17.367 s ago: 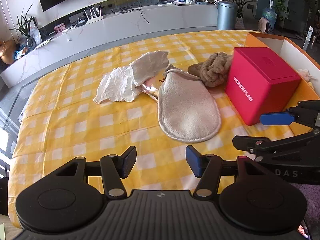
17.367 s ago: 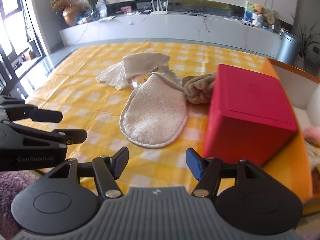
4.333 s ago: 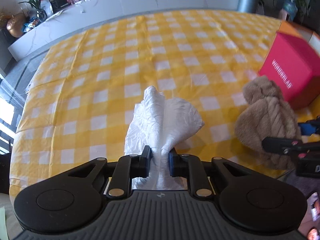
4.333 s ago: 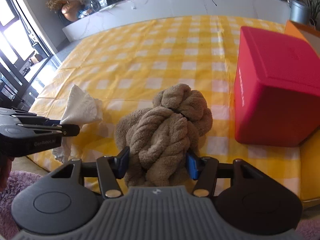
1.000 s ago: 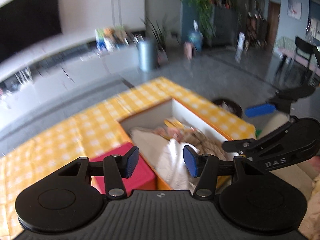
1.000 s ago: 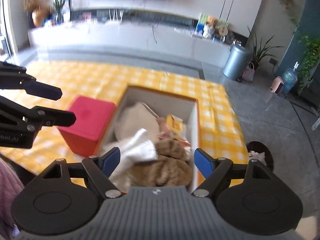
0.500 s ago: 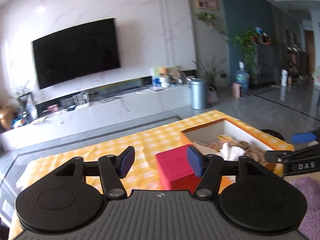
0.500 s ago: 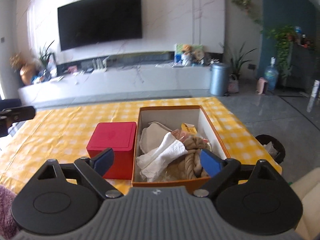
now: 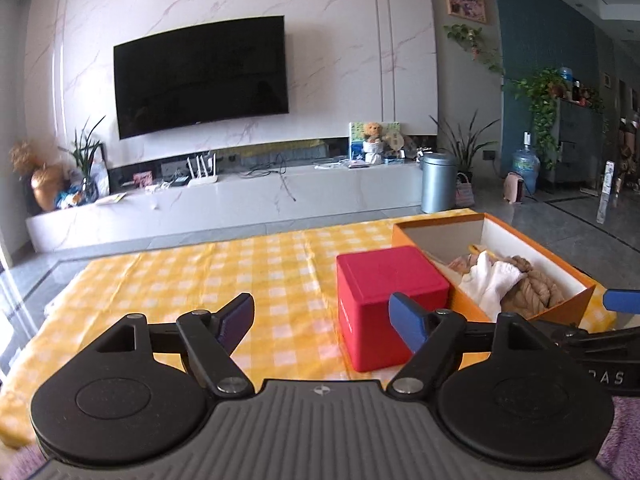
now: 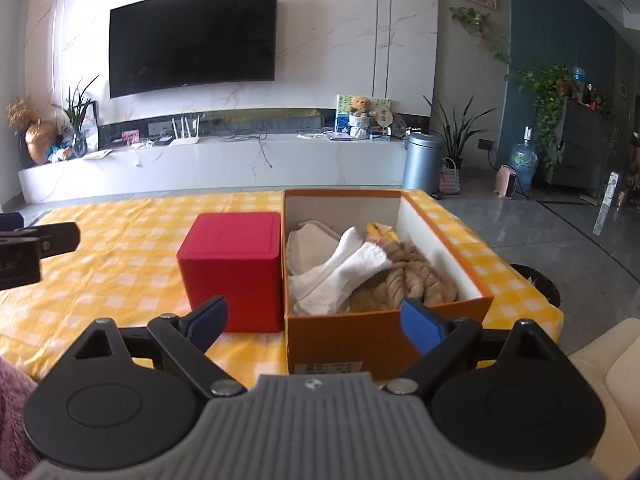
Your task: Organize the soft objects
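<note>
An orange box [image 10: 384,332] with white inner walls stands on the yellow checked tablecloth [image 10: 120,256]. Inside it lie a white cloth [image 10: 344,268], a tan twisted towel [image 10: 404,280] and a beige pad [image 10: 308,244]. The same box [image 9: 560,308] sits at the right in the left wrist view, with the white cloth [image 9: 492,280] and tan towel [image 9: 532,288] showing. My left gripper [image 9: 322,316] hangs over the near tablecloth, its jaws still opening with nothing between them. My right gripper [image 10: 314,322] is open and empty, just short of the box's near wall.
A red cube box [image 10: 232,268] stands against the orange box's left side; it also shows as the red cube [image 9: 388,292] in the left view. Beyond the table are a white TV bench [image 9: 224,200], a grey bin [image 9: 438,182] and glossy floor. A purple fuzzy fabric [image 10: 16,420] lies near left.
Both grippers have drawn back from above the box toward the near table edge and sunk lower. The left jaws have spread wider. The cloth and towel stay in the box.
</note>
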Available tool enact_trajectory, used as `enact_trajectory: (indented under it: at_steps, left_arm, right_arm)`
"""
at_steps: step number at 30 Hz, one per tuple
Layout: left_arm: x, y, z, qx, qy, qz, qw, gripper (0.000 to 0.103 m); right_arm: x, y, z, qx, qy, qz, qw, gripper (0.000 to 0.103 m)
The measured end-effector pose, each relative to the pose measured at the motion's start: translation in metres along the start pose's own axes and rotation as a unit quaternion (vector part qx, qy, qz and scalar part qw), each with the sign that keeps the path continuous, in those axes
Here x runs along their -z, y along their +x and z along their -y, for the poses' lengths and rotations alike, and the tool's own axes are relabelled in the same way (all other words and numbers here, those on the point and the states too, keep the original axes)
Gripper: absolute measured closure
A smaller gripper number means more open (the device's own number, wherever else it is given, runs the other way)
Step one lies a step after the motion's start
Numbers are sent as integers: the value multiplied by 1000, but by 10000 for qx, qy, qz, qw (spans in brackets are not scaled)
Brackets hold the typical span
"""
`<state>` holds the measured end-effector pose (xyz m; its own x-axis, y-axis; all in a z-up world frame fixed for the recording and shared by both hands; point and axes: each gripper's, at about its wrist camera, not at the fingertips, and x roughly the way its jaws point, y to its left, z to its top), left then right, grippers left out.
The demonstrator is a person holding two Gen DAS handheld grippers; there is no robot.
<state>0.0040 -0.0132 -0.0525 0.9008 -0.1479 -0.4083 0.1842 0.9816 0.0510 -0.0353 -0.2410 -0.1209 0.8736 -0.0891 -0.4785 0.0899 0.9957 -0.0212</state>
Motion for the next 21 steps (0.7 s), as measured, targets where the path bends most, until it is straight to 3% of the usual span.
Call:
enact_trajectory:
  at_steps: [10,21]
  left_arm:
    - [25,15,3,-15,109,-726,9973,13]
    - [29,15,1,-54,63,-840,9964,13]
  right_arm:
    - [15,17,-3,12,-47,-154,9999,11]
    - [17,19,-4,43,-7,-201,9998,11]
